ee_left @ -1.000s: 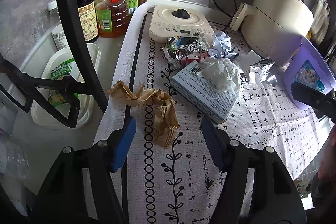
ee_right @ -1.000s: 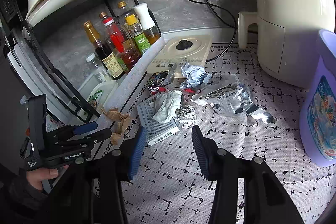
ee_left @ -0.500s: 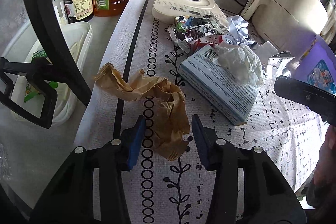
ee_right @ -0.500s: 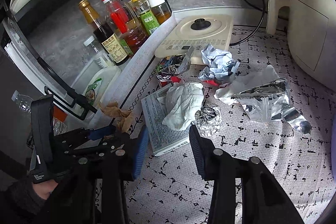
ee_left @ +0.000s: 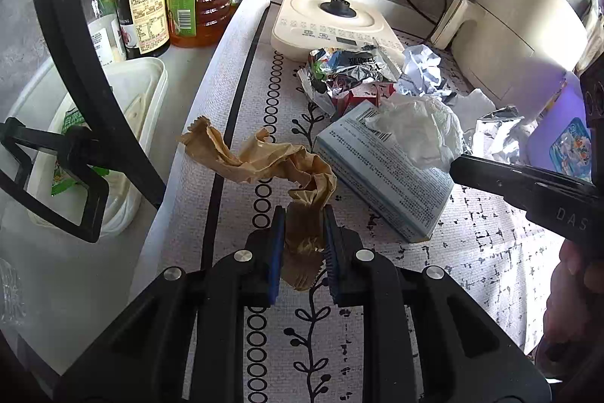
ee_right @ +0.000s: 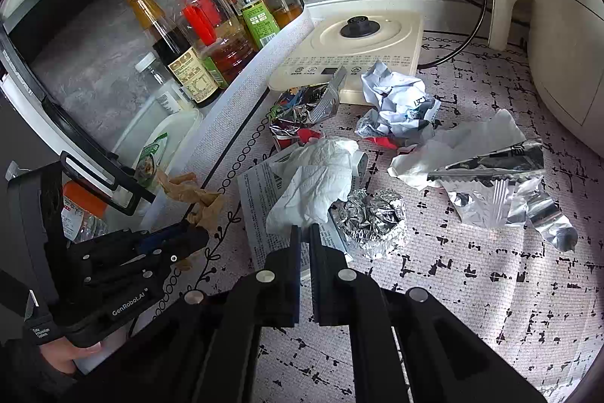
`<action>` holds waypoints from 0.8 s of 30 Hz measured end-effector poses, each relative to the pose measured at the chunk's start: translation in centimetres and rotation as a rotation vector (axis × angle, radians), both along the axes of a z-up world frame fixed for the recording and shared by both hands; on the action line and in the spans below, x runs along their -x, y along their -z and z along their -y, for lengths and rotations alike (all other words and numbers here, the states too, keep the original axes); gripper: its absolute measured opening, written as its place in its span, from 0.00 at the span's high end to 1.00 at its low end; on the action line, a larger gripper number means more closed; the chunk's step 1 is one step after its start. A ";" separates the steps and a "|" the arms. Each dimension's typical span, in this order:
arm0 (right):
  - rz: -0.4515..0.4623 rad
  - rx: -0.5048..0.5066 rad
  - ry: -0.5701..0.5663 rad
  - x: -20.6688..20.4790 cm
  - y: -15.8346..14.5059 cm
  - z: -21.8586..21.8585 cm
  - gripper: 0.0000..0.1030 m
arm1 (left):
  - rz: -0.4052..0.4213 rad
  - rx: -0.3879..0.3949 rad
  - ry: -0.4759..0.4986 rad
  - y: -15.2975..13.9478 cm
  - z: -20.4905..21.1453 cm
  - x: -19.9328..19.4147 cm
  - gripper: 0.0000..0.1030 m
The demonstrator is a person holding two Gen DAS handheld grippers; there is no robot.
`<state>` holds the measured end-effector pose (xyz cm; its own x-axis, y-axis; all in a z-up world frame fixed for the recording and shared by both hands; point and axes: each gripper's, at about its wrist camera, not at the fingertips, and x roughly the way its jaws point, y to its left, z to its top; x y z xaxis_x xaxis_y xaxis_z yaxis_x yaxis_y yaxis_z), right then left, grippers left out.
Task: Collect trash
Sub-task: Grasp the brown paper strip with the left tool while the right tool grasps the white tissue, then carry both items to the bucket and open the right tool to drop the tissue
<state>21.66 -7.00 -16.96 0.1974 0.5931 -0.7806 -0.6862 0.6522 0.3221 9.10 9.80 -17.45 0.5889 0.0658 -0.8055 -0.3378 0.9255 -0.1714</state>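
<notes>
Left gripper (ee_left: 301,237) closing on brown paper (ee_left: 264,165) near left edge of table mat (ee_left: 377,346), pinching low end for lifting. Right gripper (ee_right: 304,244) shut on white tissue (ee_right: 317,180) hem, atop box (ee_right: 256,206).

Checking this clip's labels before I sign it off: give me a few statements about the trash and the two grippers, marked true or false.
1. The left gripper has crumpled brown paper between its fingers. True; its jaws are closing on the paper's near end.
2. A white tissue lies on top of the printed box. True.
3. The right gripper stands wide open. False; its fingers are together, tips at the tissue's near edge, though whether they pinch it cannot be told.
4. The foil ball sits on the cream appliance. False; it lies on the patterned mat beside the box.
5. The brown paper is inside the white tub. False; it lies on the mat.
</notes>
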 end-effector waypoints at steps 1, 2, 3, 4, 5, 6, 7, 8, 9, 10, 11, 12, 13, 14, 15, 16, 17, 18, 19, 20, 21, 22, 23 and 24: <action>0.005 -0.007 -0.001 0.2 -0.2 0.2 0.96 | 0.005 -0.003 0.000 -0.3 0.0 0.0 0.81; 0.009 -0.014 0.000 0.3 -0.5 0.4 0.96 | 0.011 -0.005 0.001 -0.6 0.1 0.1 0.81; 0.013 -0.022 0.001 0.5 -0.7 0.6 0.96 | 0.019 -0.008 0.002 -1.0 0.2 0.2 0.81; 0.019 -0.030 0.003 0.6 -1.0 0.8 0.96 | 0.029 -0.011 0.006 -1.4 0.3 0.3 0.81; 0.026 -0.039 0.006 0.8 -1.4 1.1 0.96 | 0.040 -0.015 0.010 -1.9 0.5 0.3 0.81; 0.033 -0.047 0.011 1.0 -1.8 1.4 0.96 | 0.051 -0.019 0.016 -2.4 0.7 0.4 0.81; 0.040 -0.057 0.015 1.1 -2.3 1.7 0.96 | 0.060 -0.022 0.022 -2.8 0.8 0.4 0.81; 0.050 -0.067 0.021 1.3 -2.8 2.0 0.96 | 0.070 -0.019 0.028 -3.3 1.0 0.4 0.81; 0.060 -0.077 0.027 1.5 -3.3 2.4 0.96 | 0.080 -0.016 0.034 -3.8 1.1 0.4 0.81; 0.070 -0.085 0.033 1.6 -3.8 2.8 0.96 | 0.092 -0.019 0.040 -4.4 1.3 0.3 0.81; 0.080 -0.091 0.038 1.8 -4.3 3.2 0.96 | 0.105 -0.028 0.046 -5.0 1.5 0.4 0.81; 0.088 -0.097 0.043 1.9 -4.8 3.5 0.96 | 0.118 -0.035 0.053 -5.6 1.7 0.4 0.81; 0.095 -0.103 0.049 2.1 -5.3 3.9 0.96 | 0.130 -0.038 0.062 -6.2 1.9 0.4 0.81; 0.103 -0.108 0.055 2.2 -5.8 4.3 0.96 | 0.142 -0.042 0.071 -6.7 2.1 0.3 0.81; 0.113 -0.113 0.061 2.3 -6.3 4.7 0.96 | 0.152 -0.047 0.079 -7.2 2.4 0.3 0.81; 0.123 -0.117 0.067 2.4 -6.7 5.0 0.96 | 0.160 -0.051 0.088 -7.6 2.7 0.2 0.81; 0.133 -0.123 0.073 2.6 -7.2 5.4 0.96 | 0.169 -0.055 0.096 -8.0 3.0 0.1 0.81; 0.142 -0.131 0.080 2.7 -7.7 5.8 0.96 | 0.176 -0.059 0.105 -8.4 3.2 0.1 0.81; 0.153 -0.137 0.086 3.0 -8.1 6.2 0.96 | 0.183 -0.063 0.115 -8.8 3.4 0.0 0.81; 0.164 -0.145 0.093 3.1 -8.6 6.6 0.96 | 0.190 -0.064 0.123 -9.2 3.6 -0.1 0.81; 0.175 -0.152 0.100 3.3 -9.0 7.0 0.96 | 0.198 -0.062 0.132 -9.5 3.8 -0.2 0.81; 0.183 -0.160 0.108 3.5 -9.5 7.4 0.96 | 0.205 -0.063 0.141 -9.9 4.0 -0.3 0.81; 0.189 -0.168 0.114 3.5 -9.8 7.8 0.96 | 0.213 -0.067 0.150 -10.3 4.3 -0.4 0.81; 0.197 -0.172 0.122 3.6 -10.2 8.1 0.96 | 0.221 -0.072 0.159 -10.7 4.6 -0.5 0.81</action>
<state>18.05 -15.15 -6.75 0.4134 0.6760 -0.6100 -0.6662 0.6813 0.3034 9.59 5.23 -6.71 0.7576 0.0110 -0.6527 -0.1489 0.9764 -0.1563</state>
